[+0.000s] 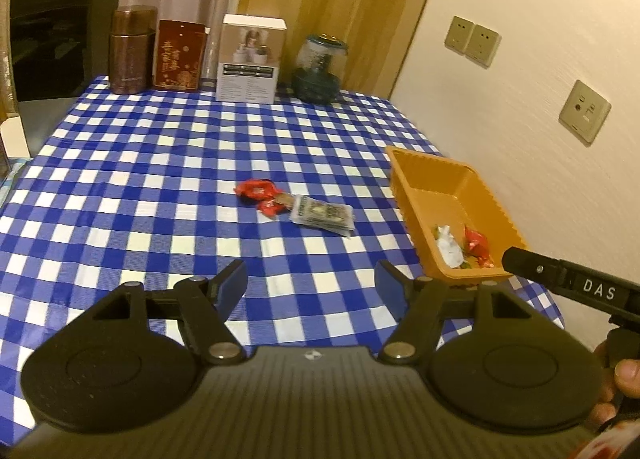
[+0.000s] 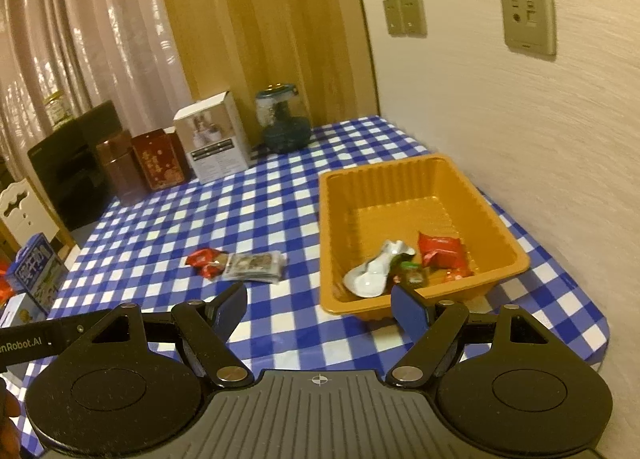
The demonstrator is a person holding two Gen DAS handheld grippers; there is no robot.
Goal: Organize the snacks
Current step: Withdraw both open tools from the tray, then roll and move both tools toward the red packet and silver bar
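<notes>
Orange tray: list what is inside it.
In the orange tray lie a white wrapper, a red packet and a small dark-and-green sweet, all at its near end. Anything beneath them or behind the near wall is hidden.

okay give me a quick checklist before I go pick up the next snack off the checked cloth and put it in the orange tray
1. Left claw open and empty: ok.
2. Right claw open and empty: ok.
3. Snacks left on the cloth: red wrapped candies and a clear packet, touching each other: not ok for a clean single grab.
4. Orange tray has room; its far half is bare: ok.
5. Path from the snacks to the tray free of other things: ok.
6. Whether the packet is sealed: cannot tell.
</notes>
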